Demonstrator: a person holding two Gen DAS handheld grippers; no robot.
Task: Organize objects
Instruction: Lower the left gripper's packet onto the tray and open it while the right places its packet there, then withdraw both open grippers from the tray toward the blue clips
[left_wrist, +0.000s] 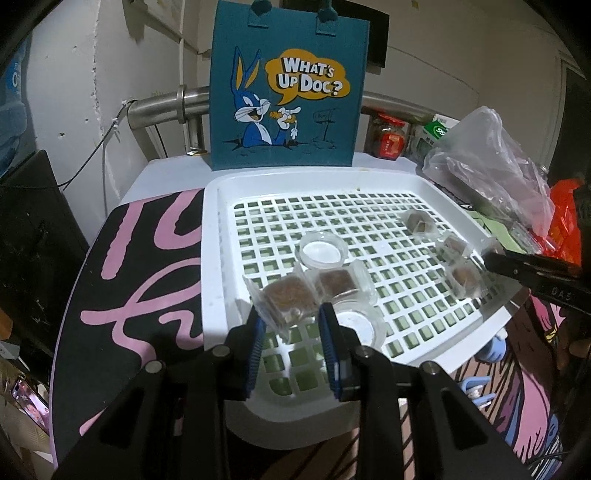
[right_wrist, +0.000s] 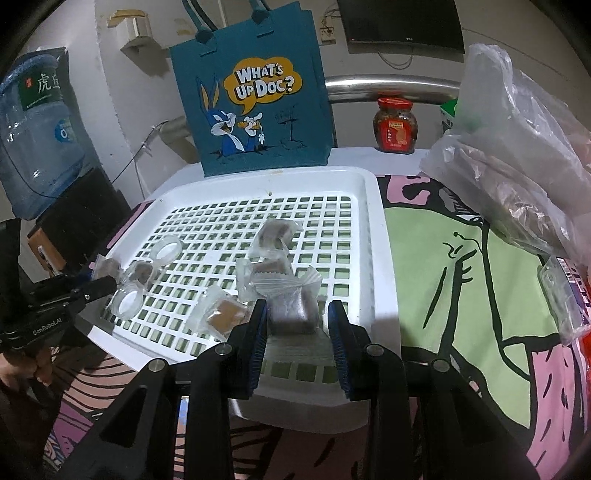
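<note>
A white slotted tray (left_wrist: 212, 258) (right_wrist: 380, 236) holds several clear-wrapped brown snack cakes and round clear plastic cups. My left gripper (left_wrist: 291, 314) is open around a wrapped brown cake (left_wrist: 290, 295) at the tray's near left; the pads flank the wrapper, and I cannot tell if they touch it. A second cake (left_wrist: 336, 282) and two cups (left_wrist: 322, 251) (left_wrist: 360, 325) lie beside it. My right gripper (right_wrist: 297, 308) is open around a dark wrapped cake (right_wrist: 291, 308) at the tray's near edge. More cakes (right_wrist: 225, 314) (right_wrist: 275, 236) lie nearby. The right gripper also shows in the left wrist view (left_wrist: 532, 269).
A teal "What's Up Doc?" tote bag (left_wrist: 288, 92) (right_wrist: 255, 92) stands behind the tray. A crumpled clear plastic bag (right_wrist: 517, 155) (left_wrist: 487, 166) and a red-lidded jar (right_wrist: 395, 125) are at the right. A water bottle (right_wrist: 37, 129) stands at the far left. A patterned cloth (right_wrist: 461, 277) covers the table.
</note>
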